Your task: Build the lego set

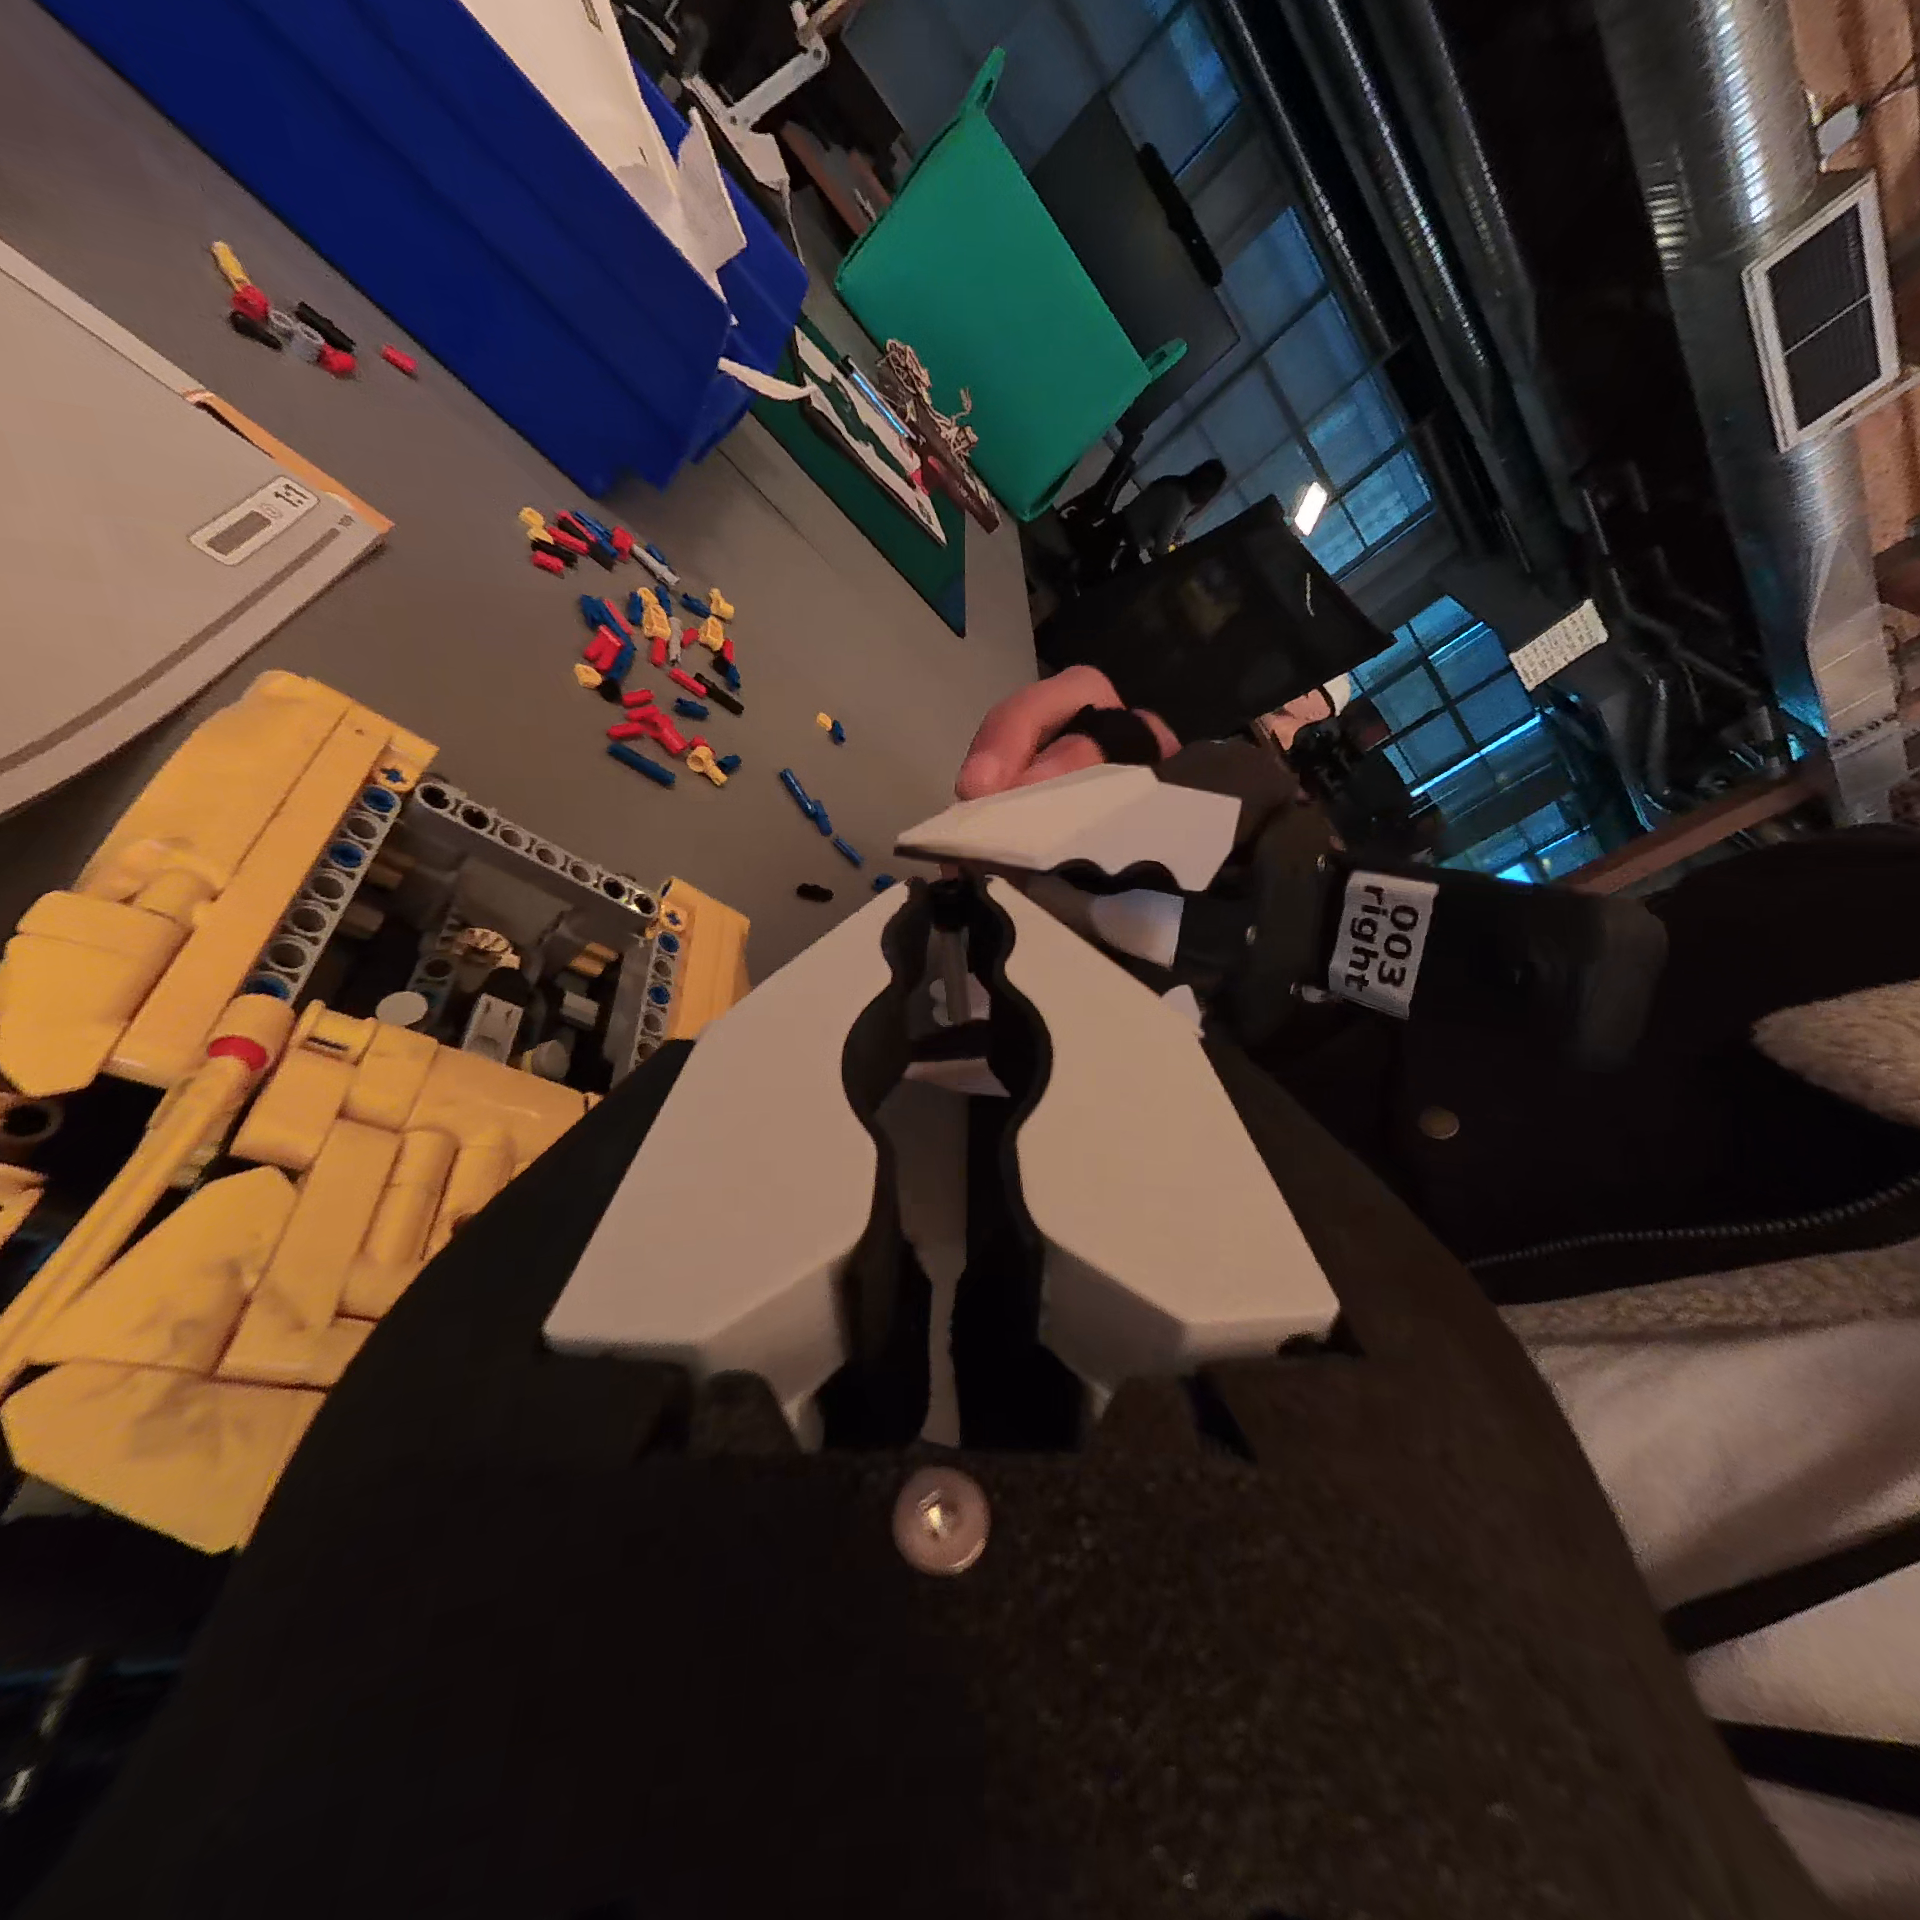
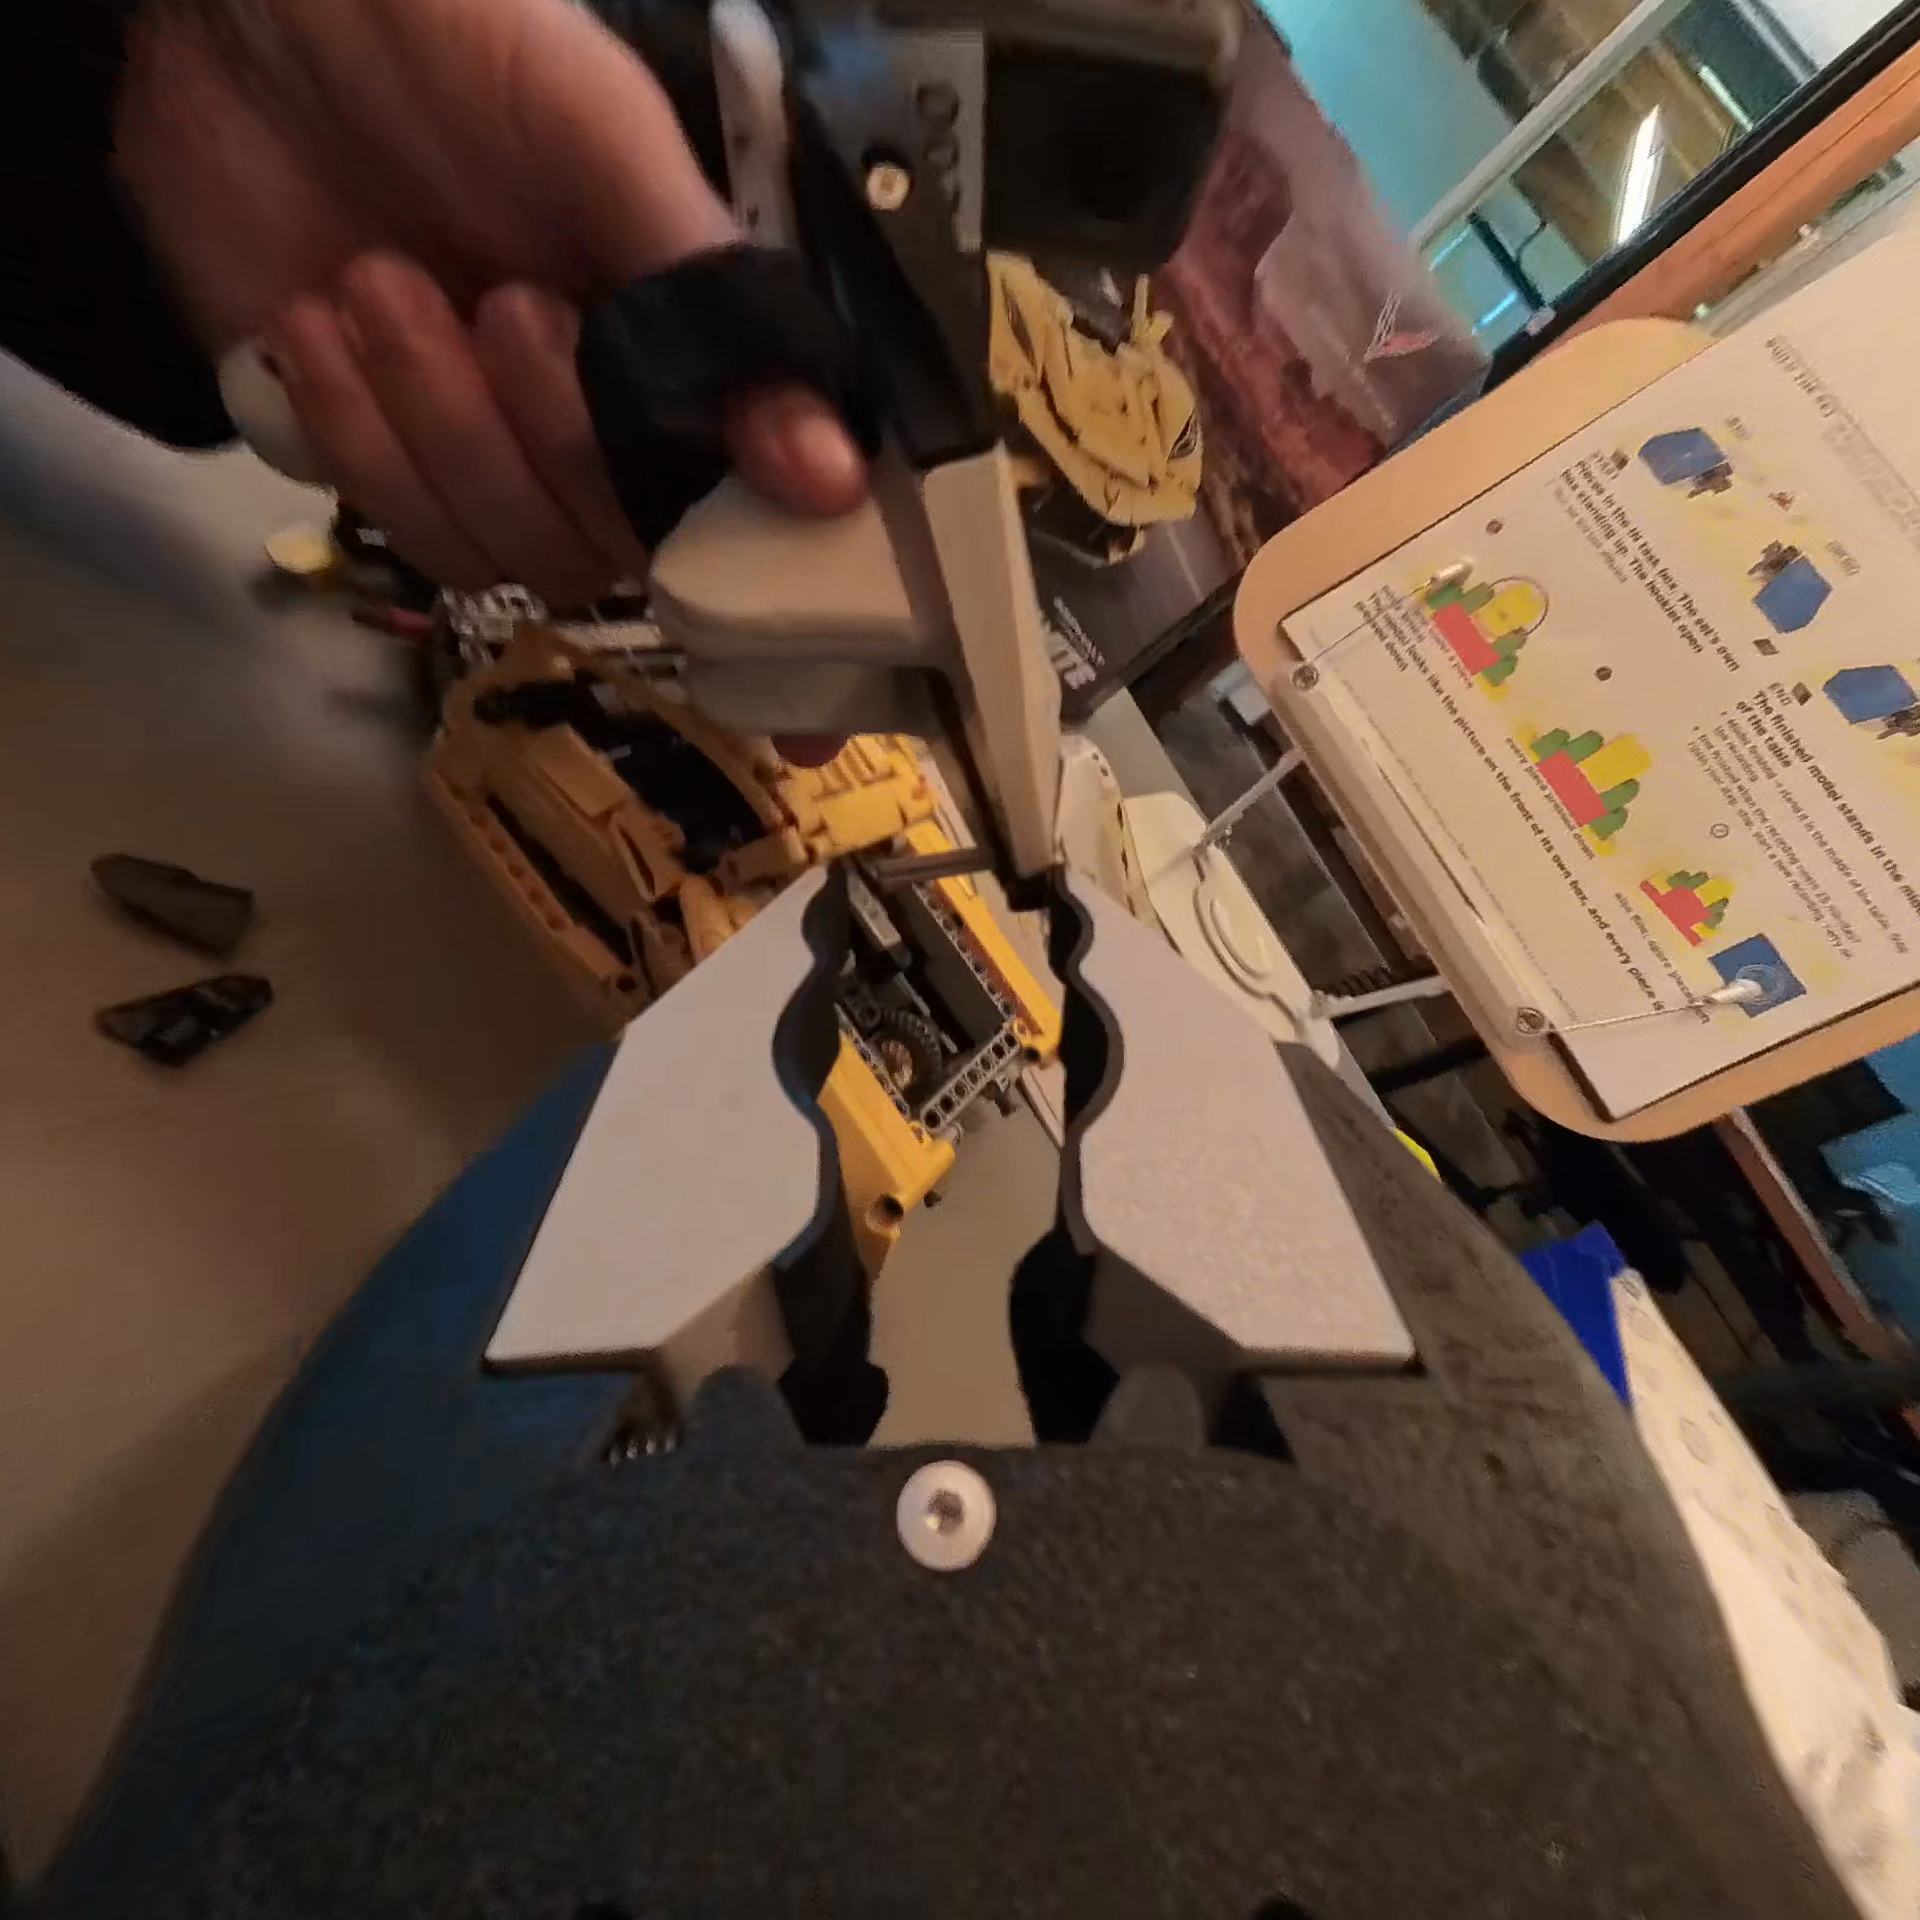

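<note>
My left gripper (image 1: 948, 899) is shut on a thin dark grey axle (image 1: 954, 971) with a black end. It holds the axle in the air above the table. In the right wrist view the left gripper (image 2: 1023, 868) reaches down from above, and the axle (image 2: 925, 862) sticks out sideways from its tip, between my right gripper's tips. My right gripper (image 2: 940, 883) is open and empty. Its fingers (image 1: 1070, 821) come in from the right, just beyond the left tips. The yellow Lego car model (image 1: 312, 1039) lies below, with its grey frame open, and also shows in the right wrist view (image 2: 623, 821).
Loose red, blue, yellow and black pins (image 1: 655, 655) lie on the grey table, with a smaller group (image 1: 291, 322) farther off. There are blue bins (image 1: 468, 208), a green bin (image 1: 987, 291) and a white booklet (image 1: 125, 520). An instruction board (image 2: 1610, 675) and two dark panels (image 2: 177, 956) show. Less than 4 cm separates the two grippers' tips.
</note>
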Tool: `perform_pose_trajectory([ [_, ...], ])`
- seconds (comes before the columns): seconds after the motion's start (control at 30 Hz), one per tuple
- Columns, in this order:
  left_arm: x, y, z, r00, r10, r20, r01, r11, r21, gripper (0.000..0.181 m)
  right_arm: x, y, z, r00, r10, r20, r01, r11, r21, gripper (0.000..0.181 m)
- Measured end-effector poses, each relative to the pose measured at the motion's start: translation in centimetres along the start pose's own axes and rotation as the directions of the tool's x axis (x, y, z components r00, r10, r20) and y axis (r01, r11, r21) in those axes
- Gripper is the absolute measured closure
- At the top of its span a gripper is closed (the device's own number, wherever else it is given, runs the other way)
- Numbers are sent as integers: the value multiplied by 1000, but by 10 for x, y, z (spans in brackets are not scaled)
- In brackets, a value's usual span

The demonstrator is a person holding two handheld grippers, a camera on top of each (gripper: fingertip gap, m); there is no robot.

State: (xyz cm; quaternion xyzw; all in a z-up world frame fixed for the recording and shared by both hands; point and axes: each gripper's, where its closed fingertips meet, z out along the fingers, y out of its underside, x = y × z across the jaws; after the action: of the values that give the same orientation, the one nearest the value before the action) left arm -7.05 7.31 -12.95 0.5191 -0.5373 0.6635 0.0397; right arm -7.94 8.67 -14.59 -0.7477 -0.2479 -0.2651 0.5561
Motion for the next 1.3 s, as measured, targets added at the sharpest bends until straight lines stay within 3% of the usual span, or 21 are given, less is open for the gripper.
perform_pose_trajectory([
  [0.27, -9, 8, 4, 992, 88, 95, -83, 995, -52, 174, -4, 14, 4, 1000, 8, 31, -5, 993, -116, 151],
  [0.4, -5, 7, 4, 991, 114, 76, -111, 993, -37, 174, -4, 11, 1, 990, 91, 106, -77, 988, -130, 153],
  [0.53, -1, 7, 4, 988, 142, 63, -140, 990, -30, 173, -2, 8, -1, 994, 53, 91, -41, 992, -123, 154],
  [0.57, 0, 8, 4, 989, 137, 50, -135, 990, -28, 174, -1, 8, -2, 995, 54, 88, -43, 992, -119, 157],
  [0.6, 3, 12, 6, 991, 131, 28, -130, 991, -41, 174, 6, 9, -5, 997, 54, 54, -47, 992, -118, 176],
  [0.63, 4, 11, 7, 993, 118, 18, -118, 993, -23, 174, 6, 8, -6, 995, 75, 68, -67, 992, -111, 176],
  [0.9, 2, 6, 3, 997, 81, -4, -81, 997, 0, 174, 9, 9, -3, 995, 95, -5, -95, 994, -62, 175],
  [1.03, -2, -2, -3, 1000, 10, -29, -9, 999, 47, 174, -6, 15, 2, 992, 114, 48, -108, 988, -114, 133],
  [1.13, -1, 4, 3, 1000, 11, -23, -11, 1000, 23, 174, -8, 15, 6, 989, 135, 58, -125, 980, -155, 120],
  [1.3, 4, 13, 13, 999, 1, -39, -1, 1000, -2, 174, -7, 17, 4, 991, 117, 61, -105, 978, -181, 144],
])
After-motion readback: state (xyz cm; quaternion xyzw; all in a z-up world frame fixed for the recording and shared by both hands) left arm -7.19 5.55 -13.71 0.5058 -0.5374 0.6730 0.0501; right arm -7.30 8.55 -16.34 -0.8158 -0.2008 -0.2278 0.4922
